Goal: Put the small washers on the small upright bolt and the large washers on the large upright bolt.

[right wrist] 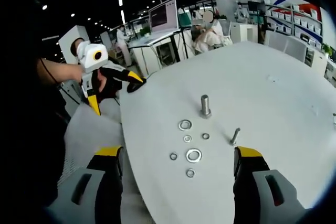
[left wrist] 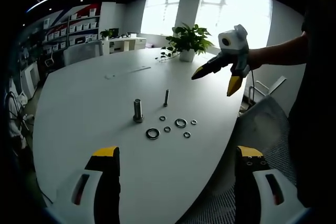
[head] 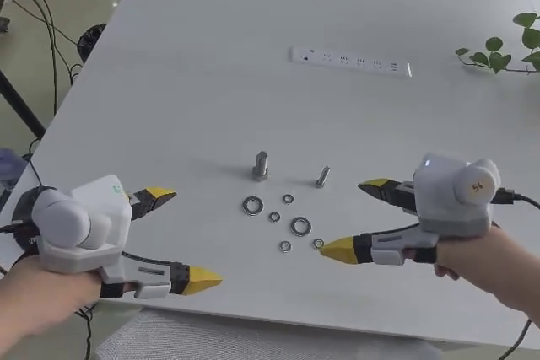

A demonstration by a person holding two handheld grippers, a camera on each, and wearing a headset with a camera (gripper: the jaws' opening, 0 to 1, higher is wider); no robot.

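The large upright bolt (head: 261, 164) (left wrist: 137, 110) (right wrist: 205, 105) stands mid-table; the small bolt (head: 322, 176) (left wrist: 166, 97) (right wrist: 234, 136) is just right of it, slightly tilted. Two large washers (head: 252, 205) (head: 300, 226) and several small washers (head: 274, 217) lie flat in front of the bolts. My left gripper (head: 181, 235) (left wrist: 178, 153) hovers open at the near left, well short of the washers. At the near right my right gripper (head: 353, 217) (right wrist: 177, 153) is open, its lower tip close to a small washer (head: 318, 244). Nothing is held.
A white power strip (head: 350, 61) lies further back on the white table (head: 169, 90). A leafy plant (head: 506, 48) reaches in at the right edge. Cables (head: 46, 31) run on the floor to the left. A grey chair (head: 211, 339) sits below the near table edge.
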